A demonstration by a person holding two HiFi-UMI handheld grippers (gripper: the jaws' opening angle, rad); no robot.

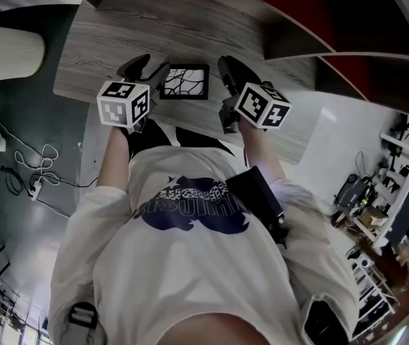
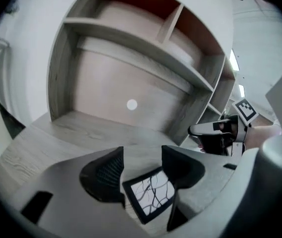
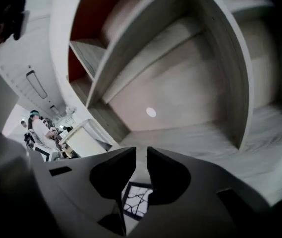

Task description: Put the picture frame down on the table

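picture frame [image 1: 185, 82]: black border; white sheet, black branching lines
table [image 1: 118, 34]: grey wood grain
left gripper [image 2: 142, 152]: black; cube white with black squares
shirt [image 1: 190, 264]: white, dark blue print

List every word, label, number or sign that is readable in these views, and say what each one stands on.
Nothing here can be read as text.
On the shirt: lettering across the dark print, too blurred to read.
On the cubes of the left gripper and right gripper: square black-and-white marker patterns, no words.
On the picture frame: branching black lines only, no writing.
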